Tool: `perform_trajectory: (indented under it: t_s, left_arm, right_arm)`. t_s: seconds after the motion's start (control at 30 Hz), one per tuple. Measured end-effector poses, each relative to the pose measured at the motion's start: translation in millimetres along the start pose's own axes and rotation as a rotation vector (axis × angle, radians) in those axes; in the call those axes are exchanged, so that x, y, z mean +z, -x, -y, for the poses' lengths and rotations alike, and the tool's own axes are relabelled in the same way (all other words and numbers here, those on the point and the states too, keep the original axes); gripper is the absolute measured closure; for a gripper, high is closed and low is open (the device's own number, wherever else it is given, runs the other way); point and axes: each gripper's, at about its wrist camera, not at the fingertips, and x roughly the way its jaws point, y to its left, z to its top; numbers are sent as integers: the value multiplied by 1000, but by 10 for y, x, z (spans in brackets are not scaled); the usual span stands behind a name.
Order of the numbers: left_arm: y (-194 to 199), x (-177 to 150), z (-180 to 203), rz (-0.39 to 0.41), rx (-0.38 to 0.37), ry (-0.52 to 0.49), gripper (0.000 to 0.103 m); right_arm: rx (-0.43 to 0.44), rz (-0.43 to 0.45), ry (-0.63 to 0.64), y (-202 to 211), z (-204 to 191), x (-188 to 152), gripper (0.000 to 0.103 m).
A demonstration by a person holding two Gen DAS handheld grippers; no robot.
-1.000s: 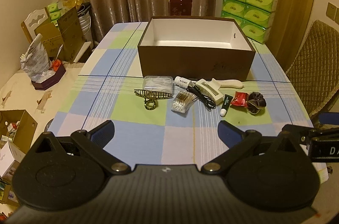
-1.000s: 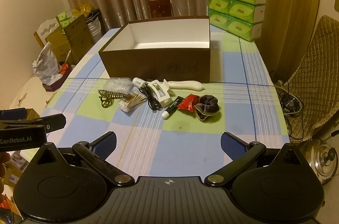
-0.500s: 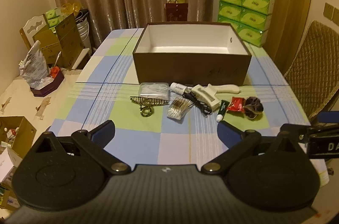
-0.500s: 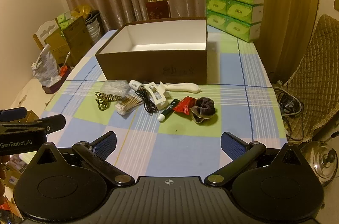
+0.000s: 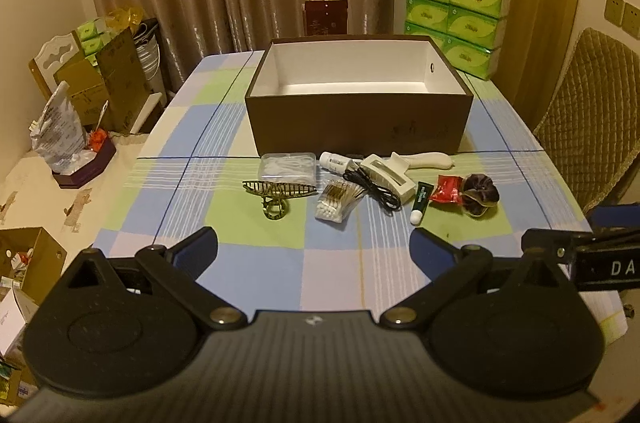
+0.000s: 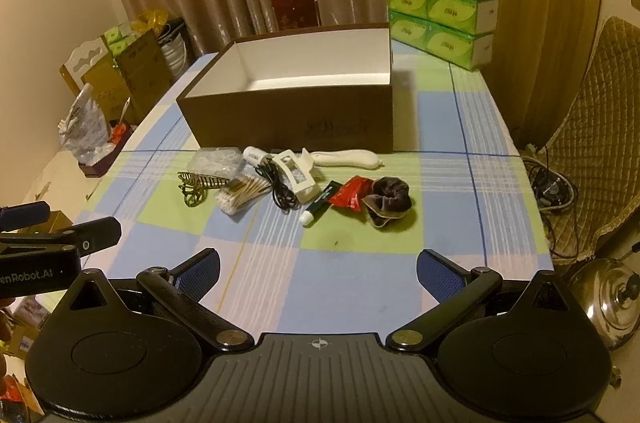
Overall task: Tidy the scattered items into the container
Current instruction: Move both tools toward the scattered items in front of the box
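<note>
Left gripper (image 5: 313, 249) and right gripper (image 6: 318, 271) both released, hovering empty above the checked bench (image 5: 256, 263). Brown cardboard box with white interior (image 5: 356, 119) stands open, empty; scattered small items (image 5: 340, 187) lie just before it.

The left gripper (image 5: 313, 247) hovers over the near edge of the table, its jaws spread wide with nothing between the blue pads (image 5: 197, 244). The right gripper (image 6: 318, 269) hangs level beside it toward the table's near right corner, jaws equally wide apart and empty, both pointing toward the far edge.
</note>
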Motion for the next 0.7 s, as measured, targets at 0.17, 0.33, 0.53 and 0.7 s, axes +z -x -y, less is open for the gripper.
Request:
perform_trajectory:
  t_s: [0.17, 0.33, 0.53, 0.7]
  left_arm:
    - [-89, -18, -42, -8, -14, -16, 2]
    - [-239, -17, -91, -34, -31, -22, 3]
    - [-441, 69, -200, -40, -45, -17, 9]
    - [-624, 140, -295, -43, -43, -11, 13]
  right_arm:
    - [7, -29, -15, -101, 4, -26, 2]
    - [0, -30, -25, -179, 14, -3, 2]
    - [-11, -33, -52, -316, 23, 51, 2]
    - [-25, -14, -62, -419, 66, 130, 2]
